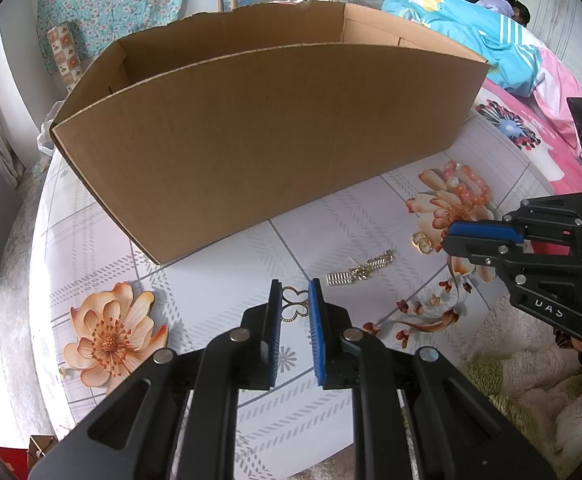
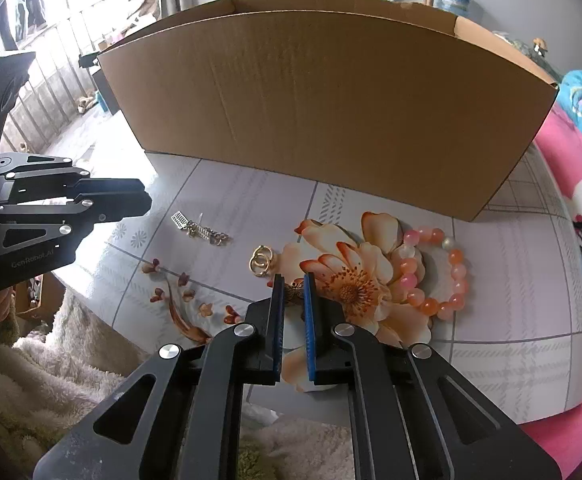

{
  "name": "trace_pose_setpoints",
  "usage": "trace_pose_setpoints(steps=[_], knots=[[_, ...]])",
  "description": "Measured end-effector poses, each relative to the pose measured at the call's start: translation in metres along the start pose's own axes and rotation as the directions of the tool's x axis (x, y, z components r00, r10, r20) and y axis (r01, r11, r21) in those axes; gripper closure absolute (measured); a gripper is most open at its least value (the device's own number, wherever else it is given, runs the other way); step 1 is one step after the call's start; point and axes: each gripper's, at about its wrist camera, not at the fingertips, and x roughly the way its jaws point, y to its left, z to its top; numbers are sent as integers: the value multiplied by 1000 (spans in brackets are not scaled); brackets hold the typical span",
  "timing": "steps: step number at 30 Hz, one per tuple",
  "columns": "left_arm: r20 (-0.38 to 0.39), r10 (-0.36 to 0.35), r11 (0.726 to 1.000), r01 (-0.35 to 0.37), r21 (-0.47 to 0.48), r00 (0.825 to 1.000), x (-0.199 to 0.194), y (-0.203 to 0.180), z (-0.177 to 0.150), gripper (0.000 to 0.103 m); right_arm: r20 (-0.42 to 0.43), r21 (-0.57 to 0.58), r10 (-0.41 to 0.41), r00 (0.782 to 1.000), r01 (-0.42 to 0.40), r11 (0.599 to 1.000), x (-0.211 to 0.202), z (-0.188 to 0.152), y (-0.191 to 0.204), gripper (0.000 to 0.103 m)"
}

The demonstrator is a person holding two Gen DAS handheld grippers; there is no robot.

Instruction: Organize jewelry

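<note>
A bronze butterfly-shaped ornament (image 1: 294, 305) lies on the table between the fingertips of my left gripper (image 1: 295, 286); the jaws stand a little apart around it. My right gripper (image 2: 289, 280) has its jaws narrowly apart around a small bronze butterfly charm (image 2: 292, 290); whether they touch it I cannot tell. A pair of gold hoop earrings (image 2: 261, 263) lies just left of it. A silver-and-gold chain piece (image 2: 199, 229) lies farther left. A pink and orange bead bracelet (image 2: 439, 272) lies to the right.
A large open cardboard box (image 1: 251, 148) stands on the far half of the floral tablecloth (image 1: 219, 280). A pink bed with a blue blanket (image 1: 471, 32) is at the right. A fluffy cream cover (image 2: 51, 368) lies below the table's near edge.
</note>
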Motion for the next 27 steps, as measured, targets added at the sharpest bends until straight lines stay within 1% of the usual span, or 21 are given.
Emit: trace_pose_setpoints(steps=[4,10,16,22,25,27], knots=[[1,0,1000,0,0,1000,0,1,1,90,1,5,4,1000,-4,1000,-8,1,-8,97],[1,0,1000,0,1,1000,-1,1,1,91,14,5,5,1000,-5,1000,-13,0,-9,97],[16,4,1000,-4,0,1000,-7,2,1,91,39,9,8,999,-8,1000,-27,0,-9,97],[76,6,1000,-7,13,997,-35,1,3,91,113,9,32,993,-33,999,-54,9,-11,97],[114,2,1000,-4,14,993,-55,3,9,90,172,7,60,983,-62,998,-71,18,-14,97],[145,-2,1000,-1,18,989,-69,4,15,90,224,5,92,970,-96,995,-84,27,-17,97]])
